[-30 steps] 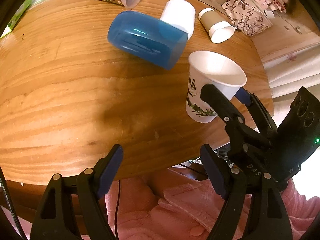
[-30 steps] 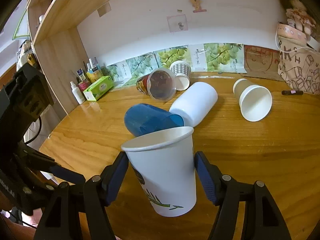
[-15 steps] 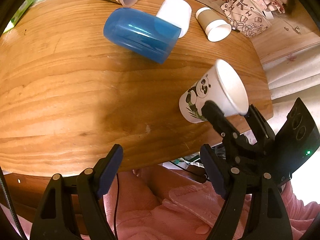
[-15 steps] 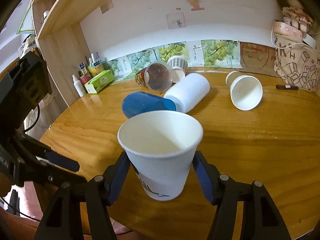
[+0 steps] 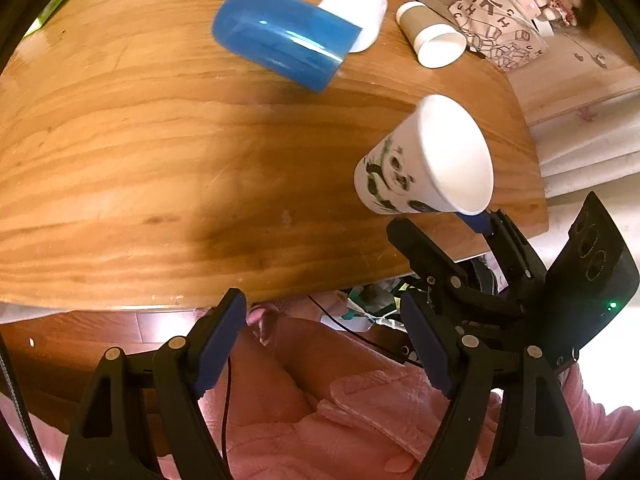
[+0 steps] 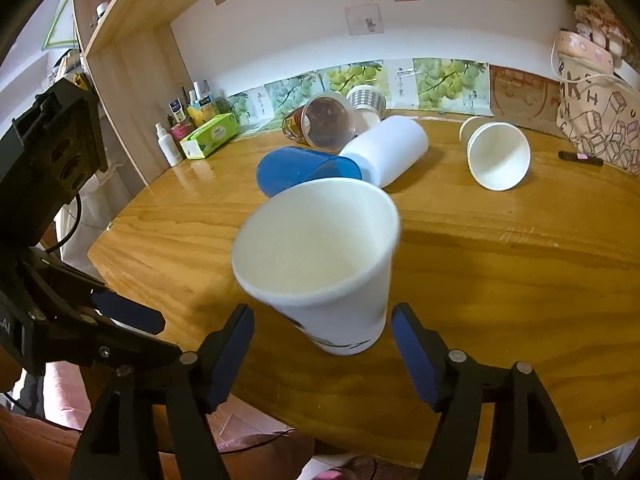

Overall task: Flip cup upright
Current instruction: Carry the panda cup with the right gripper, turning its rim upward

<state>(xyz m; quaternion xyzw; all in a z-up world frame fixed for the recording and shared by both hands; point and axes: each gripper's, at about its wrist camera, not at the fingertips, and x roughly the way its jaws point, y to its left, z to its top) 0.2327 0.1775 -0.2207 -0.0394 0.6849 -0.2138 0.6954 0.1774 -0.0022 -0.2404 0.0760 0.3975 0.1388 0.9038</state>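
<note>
Cup [image 6: 320, 264] stands mouth-up but tilted at the near table [image 6: 500, 280] edge between the spread-apart right gripper [image 6: 322, 344] fingers, ungripped, so it could topple; left gripper [image 5: 324, 348] gapes empty.

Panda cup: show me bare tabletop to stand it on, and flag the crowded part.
Widest bare wood: the near-left table between the blue cup, the panda cup and the front edge. A second patch lies right of the panda cup, before the toppled paper cup. Crowded: the far middle, where blue cup, white tumbler and clear cup lie together.
</note>
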